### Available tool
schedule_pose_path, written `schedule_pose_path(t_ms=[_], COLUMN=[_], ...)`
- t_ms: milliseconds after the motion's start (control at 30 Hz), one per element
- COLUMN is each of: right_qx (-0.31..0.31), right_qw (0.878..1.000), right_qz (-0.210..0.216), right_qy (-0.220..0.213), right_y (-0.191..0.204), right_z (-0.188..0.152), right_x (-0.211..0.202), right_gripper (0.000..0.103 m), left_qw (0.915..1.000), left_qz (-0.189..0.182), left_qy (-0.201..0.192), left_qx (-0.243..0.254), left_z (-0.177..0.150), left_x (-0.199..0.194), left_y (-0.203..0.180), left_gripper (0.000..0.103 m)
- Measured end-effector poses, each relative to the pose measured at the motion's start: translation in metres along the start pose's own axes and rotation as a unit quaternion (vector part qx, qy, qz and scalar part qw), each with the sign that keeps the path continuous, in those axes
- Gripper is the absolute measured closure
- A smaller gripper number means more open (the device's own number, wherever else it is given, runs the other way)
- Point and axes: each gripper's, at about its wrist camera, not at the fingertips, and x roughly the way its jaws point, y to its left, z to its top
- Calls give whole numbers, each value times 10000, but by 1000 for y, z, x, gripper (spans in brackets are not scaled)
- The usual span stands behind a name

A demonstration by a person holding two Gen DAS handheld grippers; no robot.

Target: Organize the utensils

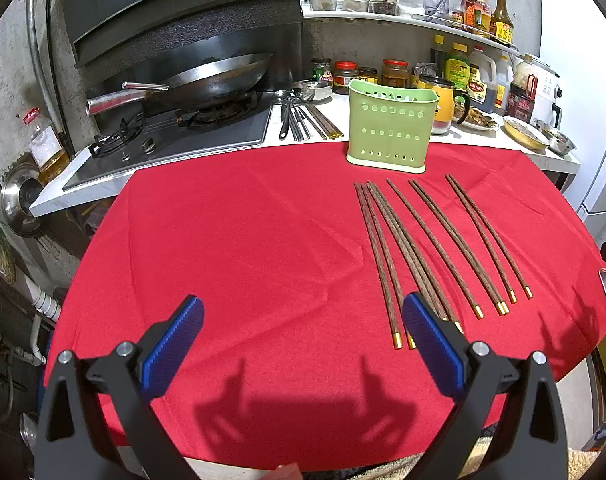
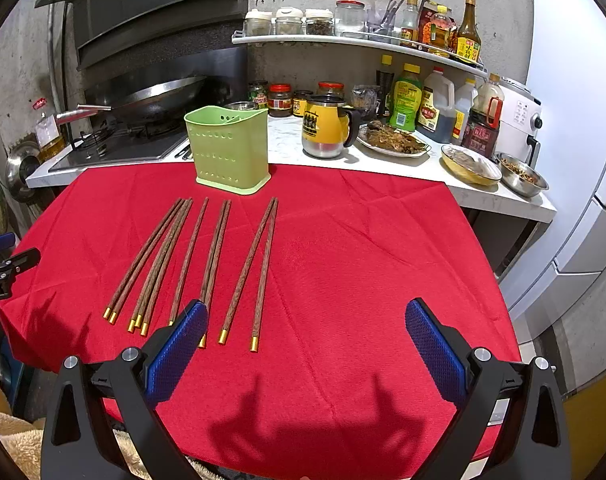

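Several brown wooden chopsticks with gold tips lie side by side on the red tablecloth, fanning toward me; they also show in the right wrist view. A green perforated utensil holder stands upright behind them at the cloth's far edge, also in the right wrist view. My left gripper is open and empty above the cloth, left of the chopsticks. My right gripper is open and empty, right of most chopsticks.
A stove with a wok is at the back left. Metal utensils lie on the white counter. A yellow mug, plates of food, bowls, jars and sauce bottles crowd the counter behind the table.
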Motion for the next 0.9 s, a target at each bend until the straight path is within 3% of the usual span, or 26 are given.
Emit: schedule_pose_path(t_ms=[533,900], right_qx=[62,518], right_qw=[10000,9961], right_qz=[-11,696], right_qy=[0,130], right_y=[-1,1], right_z=[-1,1], right_x=[3,43], right_gripper=[6,6], left_qw=[9999,9986], left_qz=[-41,-269], left_qy=[86,420], left_qx=[-60,-163], left_z=[-3,-8], left_x=[7,48], left_y=[2,-2], left_gripper=[6,6])
